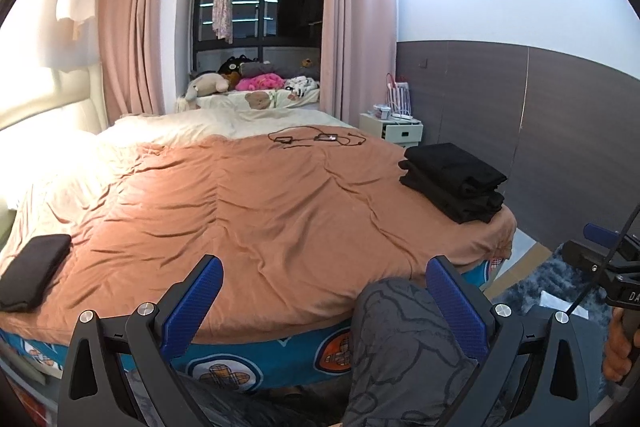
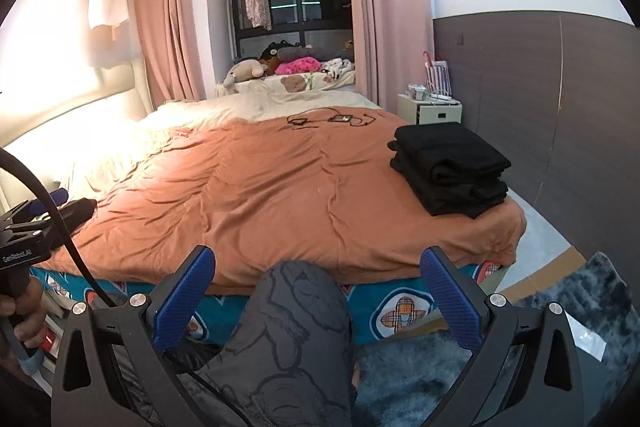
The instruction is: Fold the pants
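Note:
A stack of folded black pants (image 1: 454, 181) lies at the right corner of the bed, also in the right wrist view (image 2: 450, 169). Another folded black garment (image 1: 32, 271) lies at the bed's left front edge; in the right wrist view (image 2: 82, 211) it is partly hidden behind the other gripper. My left gripper (image 1: 324, 281) is open and empty, held off the bed's front edge. My right gripper (image 2: 318, 273) is open and empty, also off the front edge. Each gripper shows at the edge of the other's view.
The bed carries an orange blanket (image 1: 260, 203) over a blue patterned sheet (image 2: 404, 311). Black cables and a phone (image 1: 320, 139) lie far on the bed. The person's grey-trousered knee (image 2: 296, 327) is between the fingers. A white nightstand (image 1: 394, 129) and grey rug (image 2: 560, 307) are on the right.

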### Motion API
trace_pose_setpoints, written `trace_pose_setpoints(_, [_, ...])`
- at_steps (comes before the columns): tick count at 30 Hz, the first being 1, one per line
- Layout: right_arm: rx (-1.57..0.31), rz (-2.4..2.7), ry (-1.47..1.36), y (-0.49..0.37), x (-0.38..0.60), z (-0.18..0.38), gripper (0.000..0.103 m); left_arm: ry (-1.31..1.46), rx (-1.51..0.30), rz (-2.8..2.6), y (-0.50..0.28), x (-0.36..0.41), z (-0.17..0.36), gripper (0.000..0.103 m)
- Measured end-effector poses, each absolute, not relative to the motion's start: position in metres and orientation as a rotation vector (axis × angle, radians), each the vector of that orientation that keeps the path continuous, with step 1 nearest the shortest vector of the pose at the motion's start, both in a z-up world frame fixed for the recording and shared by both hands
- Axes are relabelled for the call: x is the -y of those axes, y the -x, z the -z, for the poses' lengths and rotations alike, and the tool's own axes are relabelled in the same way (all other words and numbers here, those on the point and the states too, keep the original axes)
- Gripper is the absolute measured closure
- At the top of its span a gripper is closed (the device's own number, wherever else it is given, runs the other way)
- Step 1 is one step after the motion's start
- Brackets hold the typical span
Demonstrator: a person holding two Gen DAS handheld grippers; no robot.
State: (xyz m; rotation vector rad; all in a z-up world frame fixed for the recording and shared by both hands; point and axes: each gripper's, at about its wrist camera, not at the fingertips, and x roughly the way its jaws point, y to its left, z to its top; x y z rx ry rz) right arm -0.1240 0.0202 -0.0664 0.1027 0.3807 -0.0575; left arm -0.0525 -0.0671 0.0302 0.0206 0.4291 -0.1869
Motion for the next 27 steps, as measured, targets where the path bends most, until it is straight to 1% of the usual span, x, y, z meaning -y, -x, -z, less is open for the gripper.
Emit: trace_pose_setpoints(27, [-0.375, 0.101, -0.121, 0.13, -0.008, 0.059, 0.0, -0.014, -0.432, 0.212, 0.056, 0.075, -0.032, 0.0])
